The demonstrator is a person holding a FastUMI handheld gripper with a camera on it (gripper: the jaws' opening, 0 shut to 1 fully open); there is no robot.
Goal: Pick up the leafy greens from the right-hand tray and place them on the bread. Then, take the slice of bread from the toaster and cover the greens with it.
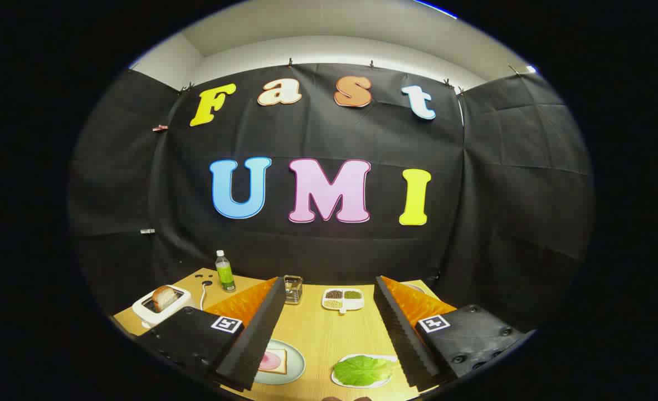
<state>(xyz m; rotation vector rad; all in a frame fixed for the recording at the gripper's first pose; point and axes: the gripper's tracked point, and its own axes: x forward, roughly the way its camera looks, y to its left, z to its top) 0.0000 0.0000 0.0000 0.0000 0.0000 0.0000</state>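
Your gripper [329, 334] stood wide open above the wooden table [317, 334], holding nothing. The leafy greens [363, 370] lay on the right-hand tray [337, 380], between the 2 fingers. The bread [276, 361] sat on a plate [295, 370] beside the left finger. 1 slice [164, 297] stood in the toaster [159, 312].

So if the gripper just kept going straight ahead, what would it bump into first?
Probably the little divided dish of beans, ahead between the open gripper's fingers. If held too high, the booth wall. Depth is hard to judge.
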